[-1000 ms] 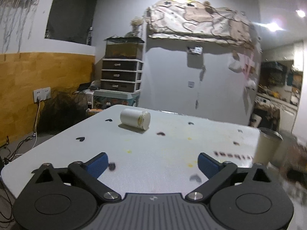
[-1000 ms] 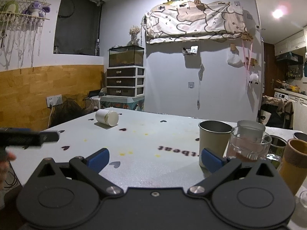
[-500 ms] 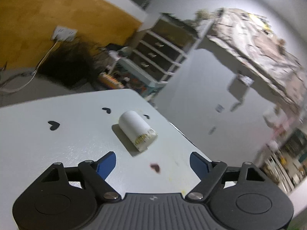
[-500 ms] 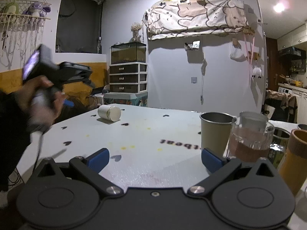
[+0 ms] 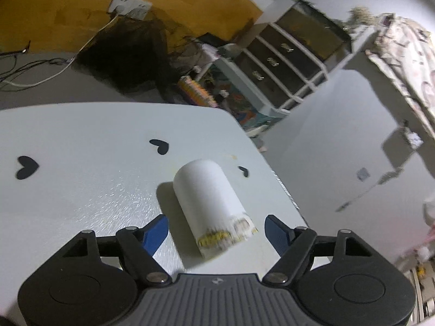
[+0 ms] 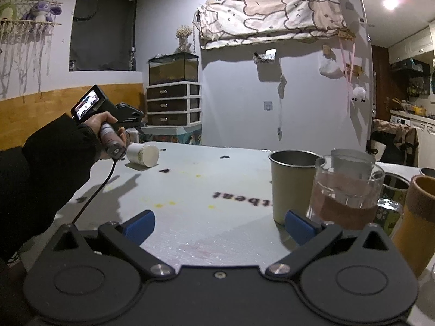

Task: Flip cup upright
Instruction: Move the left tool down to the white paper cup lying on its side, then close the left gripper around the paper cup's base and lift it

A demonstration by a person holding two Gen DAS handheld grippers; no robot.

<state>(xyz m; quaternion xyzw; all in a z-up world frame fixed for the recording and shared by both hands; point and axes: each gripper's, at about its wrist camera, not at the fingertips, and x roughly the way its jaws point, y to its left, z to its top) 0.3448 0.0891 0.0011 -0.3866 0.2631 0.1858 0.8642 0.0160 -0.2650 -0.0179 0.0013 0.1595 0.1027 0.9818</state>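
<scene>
item: my left gripper, spread wide, straddling the white cylindrical paper cup lying sideways near the desk's far left corner. step: approach. next: clamp, tip upright. my right gripper: spread, empty.

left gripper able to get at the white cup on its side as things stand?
Probably yes. The left gripper is open with the tipped white cup lying between its blue fingers, neither visibly touching yet. Nothing on the table blocks the way.
</scene>
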